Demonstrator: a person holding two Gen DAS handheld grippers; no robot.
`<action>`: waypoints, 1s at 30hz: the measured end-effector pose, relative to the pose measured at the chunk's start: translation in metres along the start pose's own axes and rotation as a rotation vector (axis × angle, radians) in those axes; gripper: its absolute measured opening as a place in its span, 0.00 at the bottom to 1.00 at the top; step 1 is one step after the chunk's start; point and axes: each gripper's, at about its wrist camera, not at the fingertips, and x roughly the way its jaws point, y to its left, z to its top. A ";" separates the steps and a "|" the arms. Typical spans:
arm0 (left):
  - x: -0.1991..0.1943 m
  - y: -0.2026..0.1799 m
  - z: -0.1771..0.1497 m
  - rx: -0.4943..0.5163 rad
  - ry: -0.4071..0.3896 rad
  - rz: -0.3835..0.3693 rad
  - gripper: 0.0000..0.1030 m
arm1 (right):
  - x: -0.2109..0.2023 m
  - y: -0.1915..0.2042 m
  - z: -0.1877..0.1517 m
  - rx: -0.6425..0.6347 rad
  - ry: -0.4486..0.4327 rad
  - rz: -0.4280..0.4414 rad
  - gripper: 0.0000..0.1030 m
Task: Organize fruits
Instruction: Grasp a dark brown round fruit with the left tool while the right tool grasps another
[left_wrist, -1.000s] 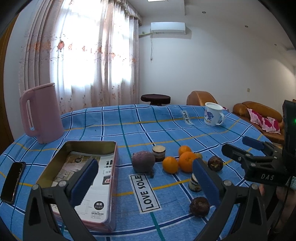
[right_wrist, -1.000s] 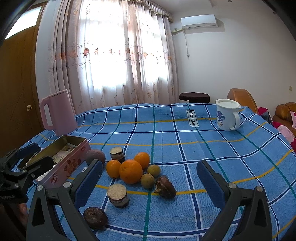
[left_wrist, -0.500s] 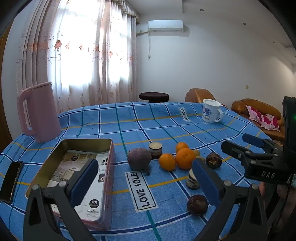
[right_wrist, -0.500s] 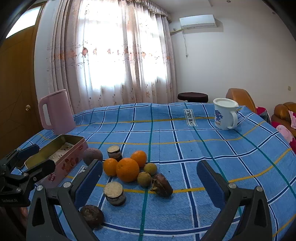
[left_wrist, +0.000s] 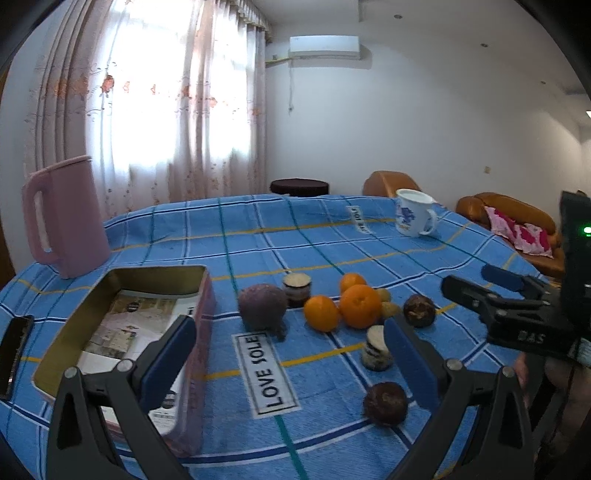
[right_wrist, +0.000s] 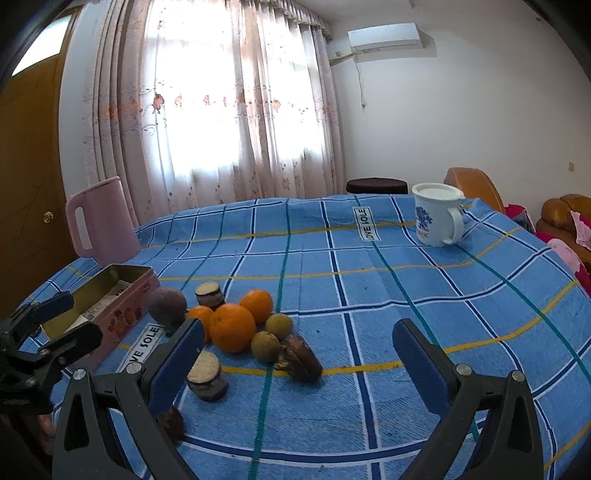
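Note:
A cluster of fruit lies on the blue checked tablecloth: three oranges (left_wrist: 359, 305) (right_wrist: 232, 327), a purple round fruit (left_wrist: 262, 306) (right_wrist: 168, 305), two small greenish fruits (right_wrist: 265, 346), dark brown fruits (left_wrist: 385, 404) (right_wrist: 300, 358) and two cut pieces (left_wrist: 376, 348) (right_wrist: 207, 376). An open pink tin (left_wrist: 122, 325) (right_wrist: 107, 302) with printed paper inside stands to their left. My left gripper (left_wrist: 288, 363) is open and empty, held above the table in front of the fruit. My right gripper (right_wrist: 297, 363) is open and empty, to the right of the cluster.
A pink jug (left_wrist: 64, 221) (right_wrist: 101, 221) stands at the back left. A white mug (left_wrist: 413, 218) (right_wrist: 437, 214) stands at the back right. A black phone (left_wrist: 14, 354) lies at the table's left edge. Sofas (left_wrist: 517, 218) stand beyond the table.
Both grippers have drawn slightly back and up from the fruit, with the views shifting a little. Both stay open. No fruit has moved.

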 end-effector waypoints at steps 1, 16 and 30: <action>0.000 -0.002 -0.002 0.004 0.001 -0.011 1.00 | 0.001 -0.002 -0.001 -0.002 0.005 -0.006 0.99; 0.034 -0.046 -0.032 0.052 0.194 -0.230 0.82 | 0.038 0.004 -0.012 -0.134 0.202 0.003 0.69; 0.049 -0.051 -0.042 0.039 0.270 -0.306 0.37 | 0.049 0.008 -0.019 -0.175 0.281 0.087 0.21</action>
